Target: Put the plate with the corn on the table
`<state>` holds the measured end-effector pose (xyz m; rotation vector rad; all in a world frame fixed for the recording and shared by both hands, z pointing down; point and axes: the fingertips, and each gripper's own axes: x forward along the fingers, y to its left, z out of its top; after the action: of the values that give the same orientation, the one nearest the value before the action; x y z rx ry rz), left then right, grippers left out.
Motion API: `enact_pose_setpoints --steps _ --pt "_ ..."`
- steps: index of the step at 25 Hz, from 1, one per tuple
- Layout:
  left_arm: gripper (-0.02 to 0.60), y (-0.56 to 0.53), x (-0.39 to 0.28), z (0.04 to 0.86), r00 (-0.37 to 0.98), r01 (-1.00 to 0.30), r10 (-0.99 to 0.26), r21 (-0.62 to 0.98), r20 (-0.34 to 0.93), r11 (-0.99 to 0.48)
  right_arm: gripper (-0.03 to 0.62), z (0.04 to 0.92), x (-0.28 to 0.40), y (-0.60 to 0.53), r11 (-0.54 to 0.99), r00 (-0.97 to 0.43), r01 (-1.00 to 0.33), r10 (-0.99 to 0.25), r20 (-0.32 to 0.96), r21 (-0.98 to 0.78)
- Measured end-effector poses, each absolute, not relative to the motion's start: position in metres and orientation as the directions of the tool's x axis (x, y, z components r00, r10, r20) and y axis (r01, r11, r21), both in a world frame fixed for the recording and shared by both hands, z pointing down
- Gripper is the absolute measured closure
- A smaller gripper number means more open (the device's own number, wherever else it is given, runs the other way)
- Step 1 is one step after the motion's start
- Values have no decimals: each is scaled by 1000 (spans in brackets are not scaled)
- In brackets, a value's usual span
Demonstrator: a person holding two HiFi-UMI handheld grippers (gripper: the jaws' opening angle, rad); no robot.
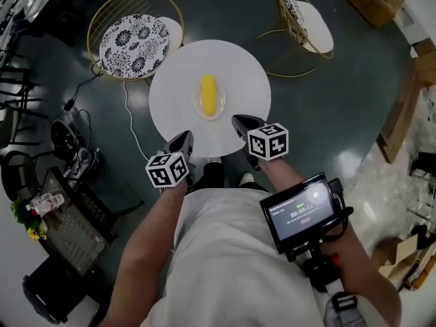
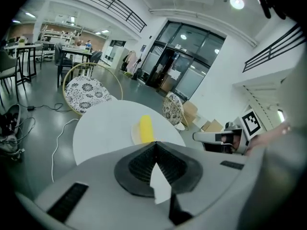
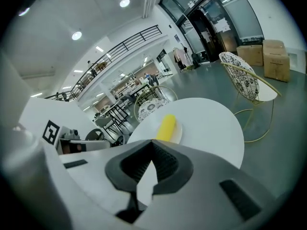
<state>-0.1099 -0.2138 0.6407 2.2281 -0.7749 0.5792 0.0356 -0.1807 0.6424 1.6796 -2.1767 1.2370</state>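
Plate (image 1: pixel 197 109), small, pale, round. Sits flat near the middle of round white table (image 1: pixel 170 94). Carries one yellow corn cob (image 1: pixel 208 94), laid lengthwise within the rim.

Left gripper (image 1: pixel 182 140): hangs at the table's near edge, apart from the plate. Jaws clenched tip to tip, nothing between them.

Right gripper (image 1: pixel 242 122): likewise at the near edge, just short of the plate. Jaws pressed together, empty.

No contact between either tool and plate or corn.

Surroundings: wire-framed chair with patterned cushion (image 1: pixel 134 45) touching the table's far left side; second wire chair (image 1: pixel 312 26) well apart, far right.

Status, by judgement: placement apparently complete, with the plate resting on the table and held by neither tool. Nothing evidently left beyond drawing both grippers clear.
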Motion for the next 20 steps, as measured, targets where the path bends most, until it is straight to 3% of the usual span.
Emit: enact_pose_setpoints --steps 20 --pt "575 -96 -91 551 810 -577 -412 437 418 -690 588 547 19 -80 240 -478 -819 -787 390 -521"
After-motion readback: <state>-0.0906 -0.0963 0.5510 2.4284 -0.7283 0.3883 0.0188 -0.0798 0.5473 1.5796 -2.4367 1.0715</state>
